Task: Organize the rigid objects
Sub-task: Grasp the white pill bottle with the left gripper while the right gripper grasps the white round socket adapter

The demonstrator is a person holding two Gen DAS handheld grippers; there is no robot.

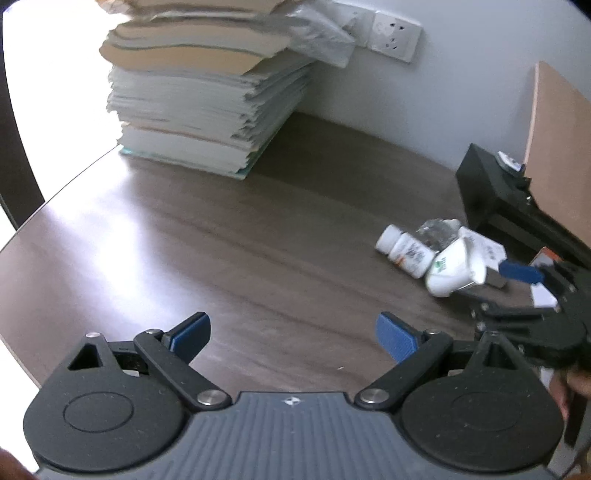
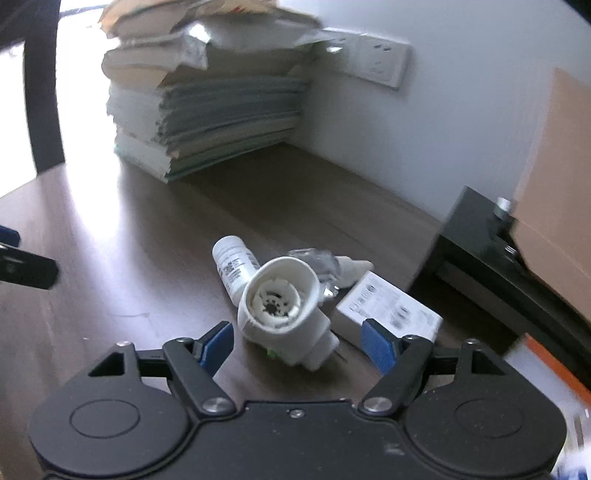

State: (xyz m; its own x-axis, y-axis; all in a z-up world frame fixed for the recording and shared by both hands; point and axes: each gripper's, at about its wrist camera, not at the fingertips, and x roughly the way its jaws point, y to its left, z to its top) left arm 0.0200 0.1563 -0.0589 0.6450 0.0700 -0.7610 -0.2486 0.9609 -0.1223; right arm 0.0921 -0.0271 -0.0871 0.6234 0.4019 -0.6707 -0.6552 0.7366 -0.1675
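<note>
A small pile lies on the dark wooden table [image 1: 258,240]: a white plug-in device [image 2: 284,306] with a round opening, a white pill bottle [image 2: 234,264], a crumpled clear plastic piece [image 2: 314,260] and a white flat box [image 2: 388,310]. My right gripper [image 2: 299,341] is open, its blue pads on either side of the plug-in device, not touching it. In the left wrist view the pile sits at the right: the device [image 1: 454,271], the bottle [image 1: 404,251], with the right gripper [image 1: 524,273] beside it. My left gripper [image 1: 293,334] is open and empty over bare table.
A tall stack of papers and books [image 1: 199,96] stands at the back left against the wall. A wall socket [image 1: 393,35] is behind it. A black box [image 2: 476,240] and a brown cardboard sheet [image 2: 554,184] stand at the right. An orange-and-white box [image 2: 543,365] lies at the near right.
</note>
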